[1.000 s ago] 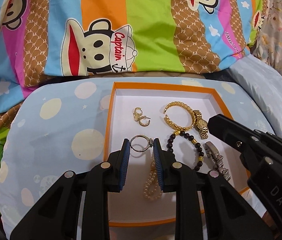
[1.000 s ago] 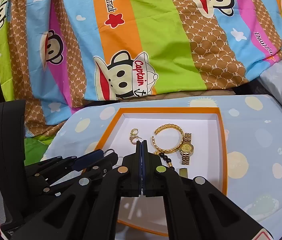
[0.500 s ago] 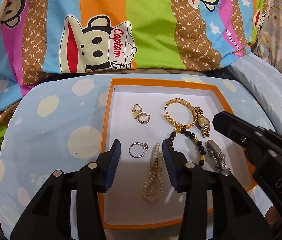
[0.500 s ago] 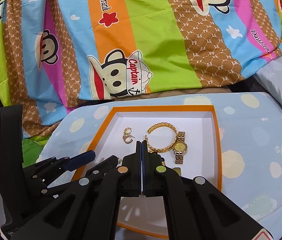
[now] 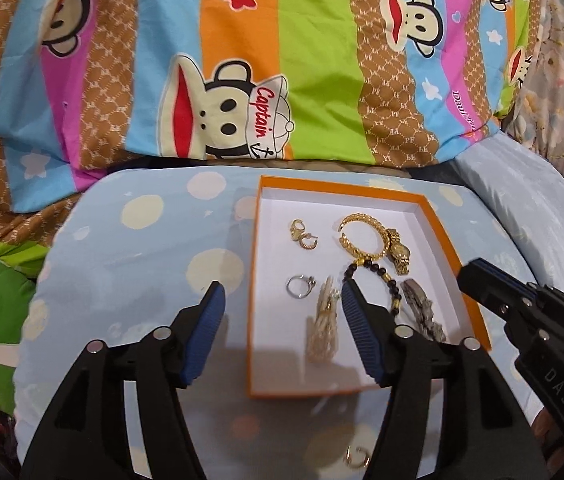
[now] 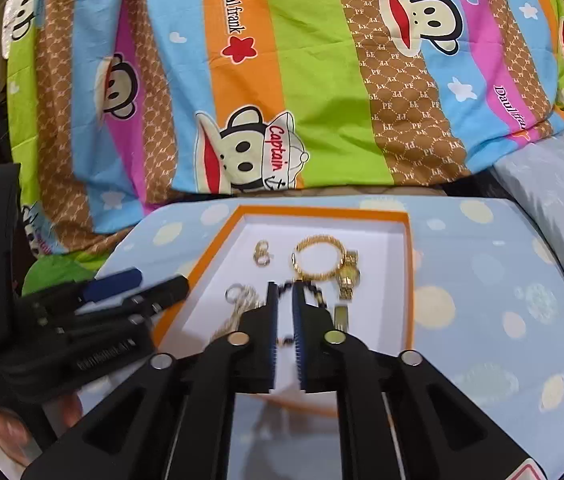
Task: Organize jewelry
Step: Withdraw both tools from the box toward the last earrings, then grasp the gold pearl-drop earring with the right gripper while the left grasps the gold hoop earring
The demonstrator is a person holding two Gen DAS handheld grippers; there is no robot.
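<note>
Striped cartoon-monkey bedsheet (image 5: 282, 60) fills the background; in front of it lies a pale blue pillow with cream dots (image 5: 141, 248). On the pillow rests a shallow orange-edged white cardboard tray (image 5: 255, 280), seen smaller and farther off than a second ago as both views have pulled back.

Left tool (image 5: 282, 308): released, jaws spread wide, having just been opening; a second ago they stood close together over the silver ring (image 5: 300, 286). Nothing is gripped now; ring and cream pearl strand (image 5: 324, 328) lie on the tray floor, in line with the gap.

Right tool (image 6: 285, 308): a second ago clenched tight, now parted a narrow slit, just opening, empty. It hangs over the black-and-gold bead bracelet (image 6: 314, 292).

Also in the tray: gold chain bangle (image 5: 362, 236) touching the gold wristwatch (image 5: 398, 250), pair of gold hoop earrings (image 5: 304, 234), silver watch band (image 5: 422, 308).

Small gold hoop (image 5: 356, 458), blurred, possibly an earring, on the pillow before the tray.
</note>
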